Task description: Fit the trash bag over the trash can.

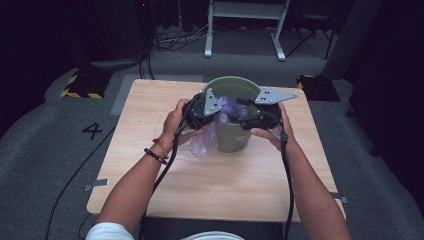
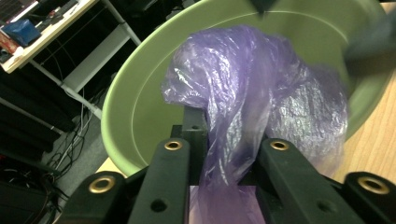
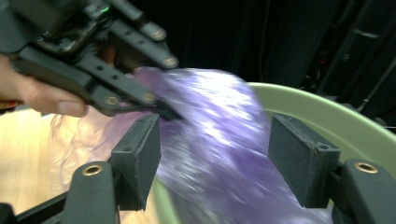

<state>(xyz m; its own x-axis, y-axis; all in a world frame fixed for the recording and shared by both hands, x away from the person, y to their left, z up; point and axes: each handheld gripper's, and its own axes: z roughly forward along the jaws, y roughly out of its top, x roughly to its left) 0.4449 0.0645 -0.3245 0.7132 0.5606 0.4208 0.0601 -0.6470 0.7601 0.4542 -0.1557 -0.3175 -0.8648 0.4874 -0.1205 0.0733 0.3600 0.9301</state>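
Left tool (image 2: pixel 224 154) pinches purple bag (image 2: pixel 252 88); right tool (image 3: pixel 215 154) agape around it.

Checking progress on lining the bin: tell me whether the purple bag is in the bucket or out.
Partly in: the purple bag drapes over the green bucket's rim, bunched inside, its tail hanging outside, pinched by the left gripper.

A: Bag?
B: Purple plastic bag (image 2: pixel 243 93), thin, see-thru, crumpled. Bunched over the green bucket's (image 1: pixel 235 137) mouth, part draped down its outer wall onto the table (image 1: pixel 150 105).
A: Bucket?
B: Round, pale green, upright, at table's far-middle. Bag's top sits inside the rim.
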